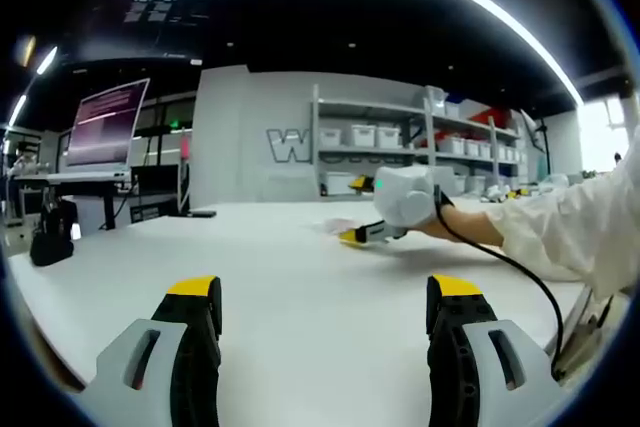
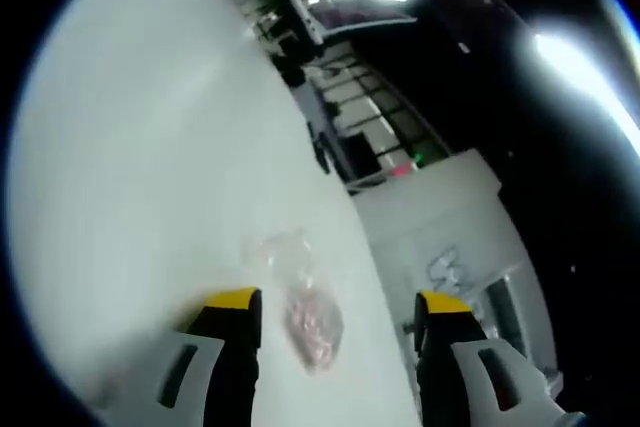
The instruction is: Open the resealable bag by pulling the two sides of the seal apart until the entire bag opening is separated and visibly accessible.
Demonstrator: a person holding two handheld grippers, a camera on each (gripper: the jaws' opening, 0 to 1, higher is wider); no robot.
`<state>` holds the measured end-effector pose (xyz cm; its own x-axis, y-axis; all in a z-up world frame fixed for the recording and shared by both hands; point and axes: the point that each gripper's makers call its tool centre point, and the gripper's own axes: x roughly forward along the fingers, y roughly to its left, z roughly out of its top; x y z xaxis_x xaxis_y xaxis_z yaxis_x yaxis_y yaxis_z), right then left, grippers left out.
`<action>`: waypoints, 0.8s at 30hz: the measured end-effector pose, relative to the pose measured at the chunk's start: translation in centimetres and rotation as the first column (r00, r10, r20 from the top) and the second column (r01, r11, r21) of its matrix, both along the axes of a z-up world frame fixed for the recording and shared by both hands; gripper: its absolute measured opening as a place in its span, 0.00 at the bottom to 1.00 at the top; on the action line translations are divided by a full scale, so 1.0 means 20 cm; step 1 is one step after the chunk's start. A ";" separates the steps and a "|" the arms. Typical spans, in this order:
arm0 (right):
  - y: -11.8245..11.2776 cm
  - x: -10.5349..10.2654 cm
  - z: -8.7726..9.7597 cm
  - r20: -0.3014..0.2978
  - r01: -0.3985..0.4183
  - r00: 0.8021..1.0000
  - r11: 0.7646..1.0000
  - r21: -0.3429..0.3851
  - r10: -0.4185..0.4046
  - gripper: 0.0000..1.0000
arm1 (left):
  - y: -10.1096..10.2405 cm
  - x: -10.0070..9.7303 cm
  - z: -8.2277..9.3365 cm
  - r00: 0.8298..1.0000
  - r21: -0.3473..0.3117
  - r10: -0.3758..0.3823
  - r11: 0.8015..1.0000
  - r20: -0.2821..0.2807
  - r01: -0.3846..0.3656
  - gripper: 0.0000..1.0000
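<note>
A small clear resealable bag (image 2: 303,307) with pinkish contents lies flat on the white table (image 2: 150,197), just ahead of my right gripper (image 2: 337,307), which stands open with the bag between the lines of its yellow-tipped jaws, not touching. In the left gripper view my left gripper (image 1: 327,292) is open over bare table (image 1: 300,277), nothing between its jaws. Farther off to the right, the right gripper (image 1: 372,233) is held by a person's hand in a white sleeve (image 1: 570,227), its yellow tips near the faint bag (image 1: 335,226).
A monitor (image 1: 105,125) on a stand and a dark bag (image 1: 50,232) sit at the table's left side. Shelves with white bins (image 1: 400,137) line the back wall. A black cable (image 1: 520,277) trails from the right gripper across the table.
</note>
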<state>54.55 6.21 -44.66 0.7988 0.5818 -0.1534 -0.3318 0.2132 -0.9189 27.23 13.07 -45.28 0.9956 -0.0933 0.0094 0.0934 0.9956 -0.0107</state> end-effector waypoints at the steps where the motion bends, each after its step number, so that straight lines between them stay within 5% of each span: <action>1: 0.01 0.00 0.00 0.005 -0.003 1.000 1.000 -0.007 0.003 0.61 | 0.00 0.00 0.00 1.000 -0.001 0.000 1.000 0.000 0.000 0.84; 24: 0.09 0.06 -0.05 0.039 -0.052 0.998 0.995 -0.082 0.055 0.49 | 0.06 -0.02 -0.04 1.000 -0.015 0.023 1.000 -0.012 -0.024 0.83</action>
<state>55.72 7.98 -45.65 0.7733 0.6110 -0.1694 -0.3027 0.1210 -0.9454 26.85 14.29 -46.04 0.9976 -0.0697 -0.0014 0.0696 0.9972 -0.0268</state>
